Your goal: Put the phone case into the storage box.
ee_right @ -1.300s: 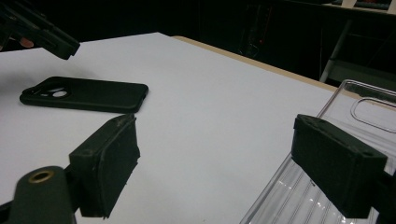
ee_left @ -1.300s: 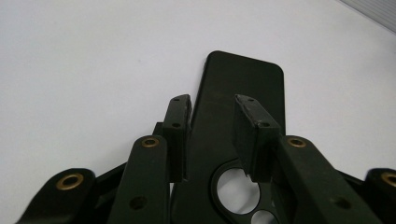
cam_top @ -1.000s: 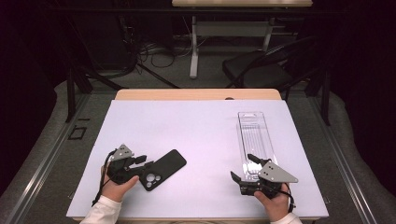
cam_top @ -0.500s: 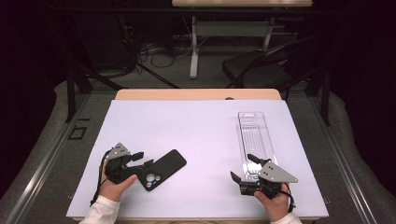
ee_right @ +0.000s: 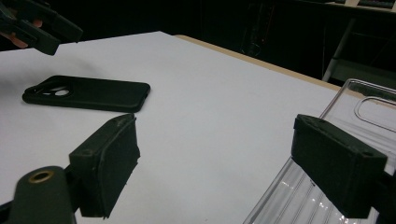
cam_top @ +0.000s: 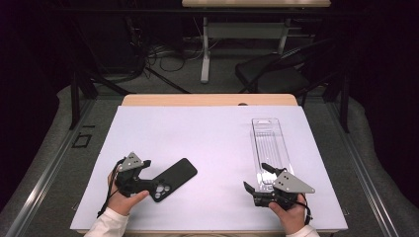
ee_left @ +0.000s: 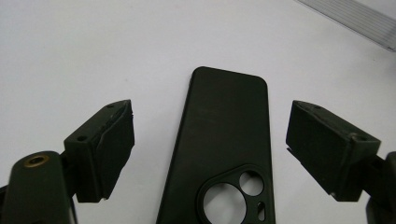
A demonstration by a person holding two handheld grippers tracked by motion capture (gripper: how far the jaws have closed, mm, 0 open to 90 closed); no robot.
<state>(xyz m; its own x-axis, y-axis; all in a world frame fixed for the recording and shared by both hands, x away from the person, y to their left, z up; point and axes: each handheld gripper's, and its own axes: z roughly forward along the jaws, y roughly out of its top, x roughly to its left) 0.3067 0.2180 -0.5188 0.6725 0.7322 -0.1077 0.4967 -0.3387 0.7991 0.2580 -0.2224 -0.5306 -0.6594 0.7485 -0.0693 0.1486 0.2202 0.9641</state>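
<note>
A black phone case [cam_top: 174, 177] lies flat, back up, on the white table cover [cam_top: 207, 133] at the front left. My left gripper [cam_top: 150, 177] sits at its camera-hole end. In the left gripper view the case [ee_left: 224, 135] lies between the jaws of that gripper [ee_left: 210, 121], whose pads stand clear of both long edges; they have just been opening. My right gripper [cam_top: 256, 177] rests open at the near end of a clear plastic tray [cam_top: 269, 140]. In the right gripper view the right gripper [ee_right: 219, 135] has nothing between its jaws, with the tray [ee_right: 373, 112] at right and the case [ee_right: 88, 93] at far left.
The wooden table edge [cam_top: 207, 99] runs along the back of the white cover. Beyond it stand a dark chair [cam_top: 276, 74], a desk leg and loose cables on the floor. The left gripper [ee_right: 37, 23] also appears at top left of the right gripper view.
The left gripper's jaws have spread apart off the phone case, which stays lying in the same spot. Neither hand has shifted, and the right gripper looks the same.
</note>
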